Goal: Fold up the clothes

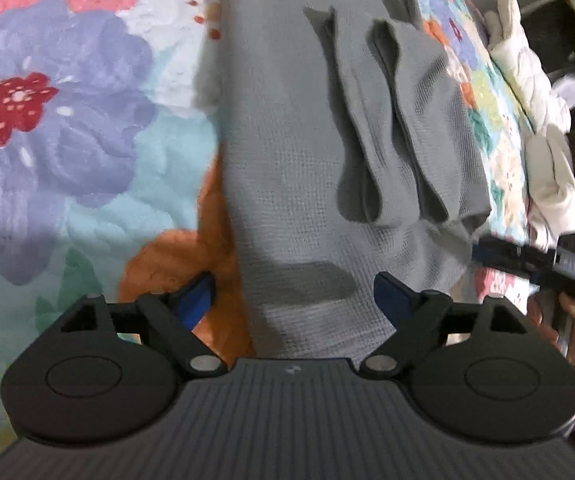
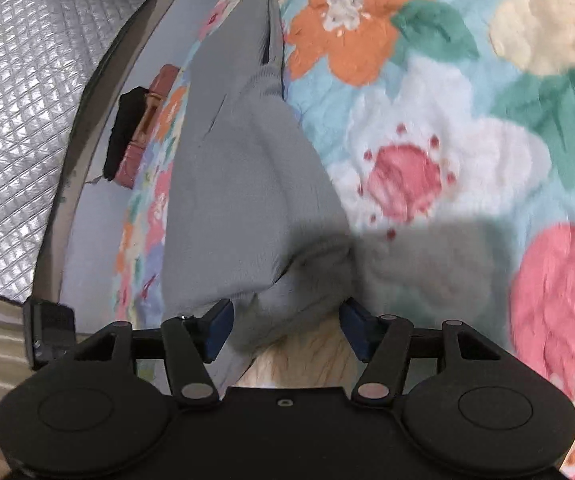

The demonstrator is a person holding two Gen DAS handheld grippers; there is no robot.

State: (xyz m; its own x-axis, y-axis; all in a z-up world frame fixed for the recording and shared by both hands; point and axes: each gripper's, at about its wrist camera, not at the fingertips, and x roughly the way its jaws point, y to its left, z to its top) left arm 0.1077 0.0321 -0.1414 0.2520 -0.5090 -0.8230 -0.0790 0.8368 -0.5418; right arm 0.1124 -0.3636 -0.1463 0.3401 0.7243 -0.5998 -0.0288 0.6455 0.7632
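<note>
Grey knit garment (image 1: 295,168) spread lengthwise over a floral quilt (image 1: 67,128) in the left wrist view, running from the near edge of the frame up and away. Left gripper (image 1: 293,300) held just above the near end of the cloth, jaws spread wide, blue pads (image 1: 391,292) well apart and pinching nothing: one pad over the quilt beside the cloth's left edge, the other over the cloth itself. Two bunched folds of the same grey fabric lying on top toward the right, with ribbed ends pointing this way (sleeves or cuffs, hard to tell which). Right gripper (image 1: 543,260) visible at the far right edge, blurred, beside the garment's right side, with a bare hand (image 1: 567,320) under it. Pale clothes (image 1: 535,120) heaped beyond the quilt's right border. In the right wrist view, same grey garment (image 2: 243,184) stretching away up the quilt (image 2: 447,120), with a corner gathered into a wad between the blue pads (image 2: 217,330) of the right gripper (image 2: 285,330). Jaws only partly closed, cloth filling the gap and touching the left pad; contact with the right pad not clear, so a firm grip cannot be confirmed. Dark and reddish item (image 2: 135,132) lying at the quilt's far left edge, next to a quilted silvery panel (image 2: 19,100)
</note>
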